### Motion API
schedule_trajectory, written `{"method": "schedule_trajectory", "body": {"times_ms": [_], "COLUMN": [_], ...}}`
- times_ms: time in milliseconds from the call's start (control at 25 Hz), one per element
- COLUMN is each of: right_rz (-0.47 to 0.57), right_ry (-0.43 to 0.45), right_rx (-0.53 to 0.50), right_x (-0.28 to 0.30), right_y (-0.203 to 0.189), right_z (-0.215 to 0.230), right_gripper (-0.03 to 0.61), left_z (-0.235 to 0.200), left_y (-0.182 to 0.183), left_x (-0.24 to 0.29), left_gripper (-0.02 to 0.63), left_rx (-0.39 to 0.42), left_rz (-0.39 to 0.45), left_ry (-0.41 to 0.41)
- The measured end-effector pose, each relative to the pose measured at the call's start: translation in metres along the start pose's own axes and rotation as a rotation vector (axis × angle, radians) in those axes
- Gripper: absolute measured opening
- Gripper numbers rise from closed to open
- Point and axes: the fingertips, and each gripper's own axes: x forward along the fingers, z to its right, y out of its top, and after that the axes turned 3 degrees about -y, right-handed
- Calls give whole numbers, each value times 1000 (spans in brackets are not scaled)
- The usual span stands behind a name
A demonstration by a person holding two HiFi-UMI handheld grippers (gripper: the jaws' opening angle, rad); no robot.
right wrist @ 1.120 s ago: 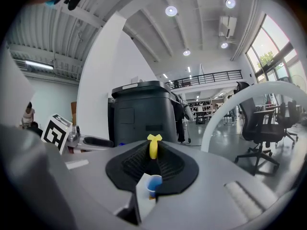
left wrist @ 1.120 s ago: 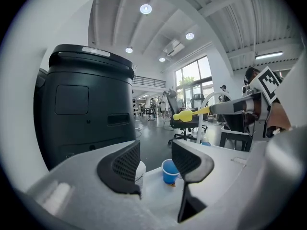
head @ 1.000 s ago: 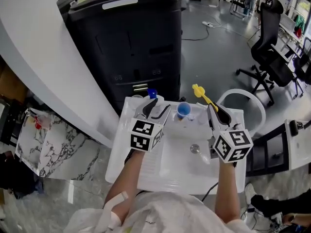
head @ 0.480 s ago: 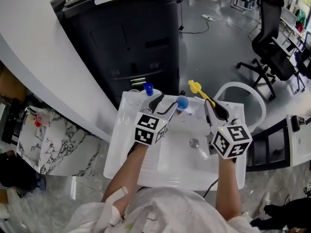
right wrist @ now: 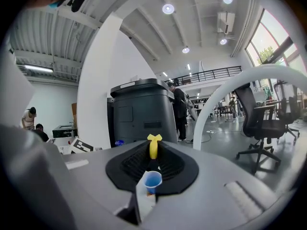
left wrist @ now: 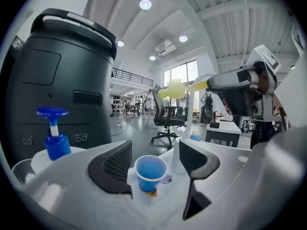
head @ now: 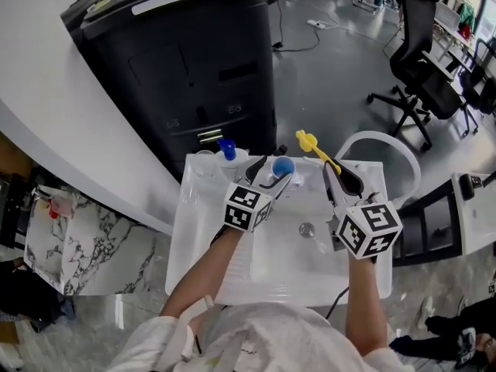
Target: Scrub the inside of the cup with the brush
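head view. a white sink (head: 203, 231) is seen at lower centre, with a drain (head: 308, 229) in its basin and a white curved tap (head: 387, 152) at its right rim. a blue cup (head: 283, 166) stands upright on the back ledge of the sink, with a blue pump bottle (head: 226, 149) to its left on the same ledge. the left gripper (head: 273, 173) is held at the cup, one jaw on either side of it. the right gripper (head: 335, 173) is held right of the cup, and a yellow brush (head: 307, 142) sticks out from it toward the upper left. a black bin (head: 194, 60) fills the upper left, and an office chair (head: 418, 60) the upper right.

left gripper view. the jaws are spread and have just been opening; the cup (left wrist: 150, 172) stands between them, low in the middle, and no pad is seen pressing on it. the pump bottle (left wrist: 55, 139) is at far left, and the brush (left wrist: 175, 89) at upper centre.

right gripper view. the jaws are clamped on the brush (right wrist: 153, 146), whose yellow head points up at centre. the cup (right wrist: 153, 181) is seen just below it, apart from the bristles.
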Motion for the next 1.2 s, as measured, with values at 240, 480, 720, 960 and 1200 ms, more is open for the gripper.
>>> {"method": "schedule_trajectory", "body": {"times_ms": [240, 480, 720, 960, 1200], "right_rz": [-6, -3, -11, -39, -64], "right_ry": [-25, -36, -37, -55, -72], "right_rx": [-8, -11, -3, 0, -2], "right_x": [0, 0, 2, 6, 9], "right_y": [-2, -1, -2, -10, -18], "right_z": [1, 2, 0, 6, 12], "right_gripper": [37, 37, 37, 37, 37], "left_z": [-3, -5, -11, -13, -18], "left_y": [-25, -48, -69, -86, -90], "left_x": [20, 38, 50, 60, 67], "left_gripper": [342, 389, 408, 407, 403], "left_rx": [6, 2, -14, -3, 16], "left_rz": [-41, -83, -122, -150, -144], "left_ry": [-39, -59, -73, -88, -84]}}
